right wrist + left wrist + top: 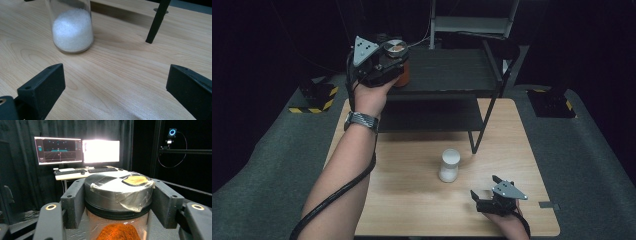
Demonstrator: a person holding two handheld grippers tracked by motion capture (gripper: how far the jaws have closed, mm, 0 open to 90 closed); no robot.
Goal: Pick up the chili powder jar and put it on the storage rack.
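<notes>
- Your left fingers are clamped on the lid of a clear jar of orange powder, one on each side of its taped grey cap.
- That jar sits at 12 o'clock in the left gripper, raised beside the black shelf at the far end of the bench.
- Your right fingers stand apart with nothing between them.
- The right gripper rests low on the bench.
- A jar of white grains stands at 11 o'clock from it, near but apart.
</notes>
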